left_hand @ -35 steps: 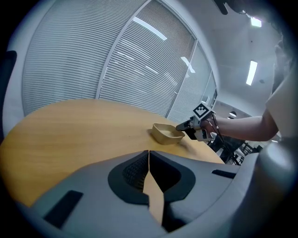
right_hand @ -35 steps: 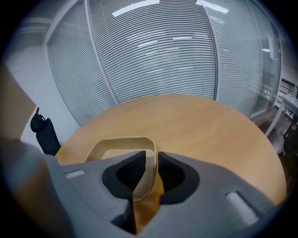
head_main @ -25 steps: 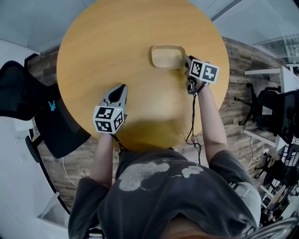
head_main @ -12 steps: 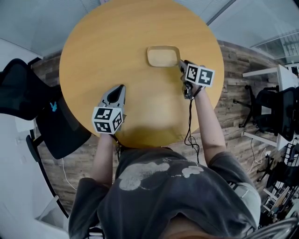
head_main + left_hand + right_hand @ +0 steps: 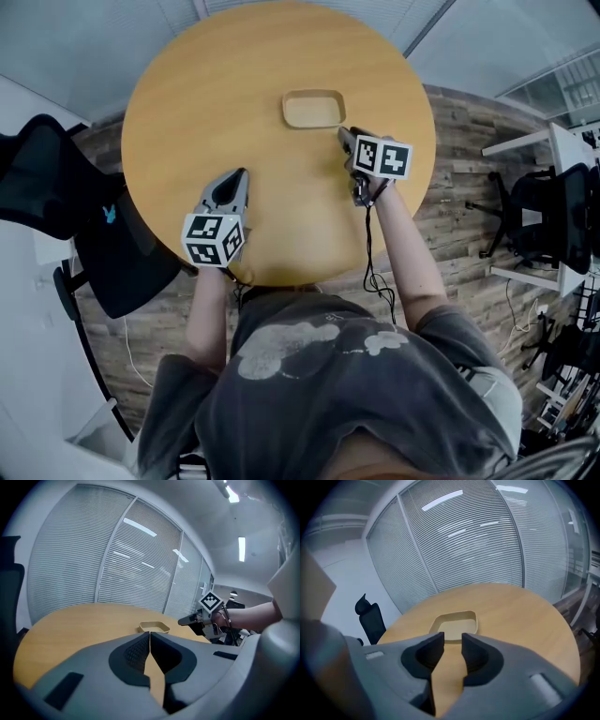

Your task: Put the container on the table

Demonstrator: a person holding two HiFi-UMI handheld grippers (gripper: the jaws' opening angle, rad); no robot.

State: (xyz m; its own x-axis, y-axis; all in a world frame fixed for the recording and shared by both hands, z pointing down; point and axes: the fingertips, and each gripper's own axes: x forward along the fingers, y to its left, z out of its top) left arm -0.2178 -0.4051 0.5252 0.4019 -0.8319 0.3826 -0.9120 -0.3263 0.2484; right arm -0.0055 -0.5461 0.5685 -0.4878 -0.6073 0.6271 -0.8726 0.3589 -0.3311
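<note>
Container (image 5: 314, 109) sits flat on the round table (image 5: 206, 103), far side. A shallow tan tray, probably light and fairly stiff (best pinched at the thin near rim). Right gripper (image 5: 343, 134) is near it, not touching, jaws parted on nothing. Left gripper (image 5: 242, 174) is well apart, jaws pressed together, empty.

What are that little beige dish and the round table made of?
The container looks like moulded plastic or pressed fibre: pale beige, matte, thin rounded walls. The table looks like wood veneer or laminate: even honey colour, smooth satin top, no clear grain.
</note>
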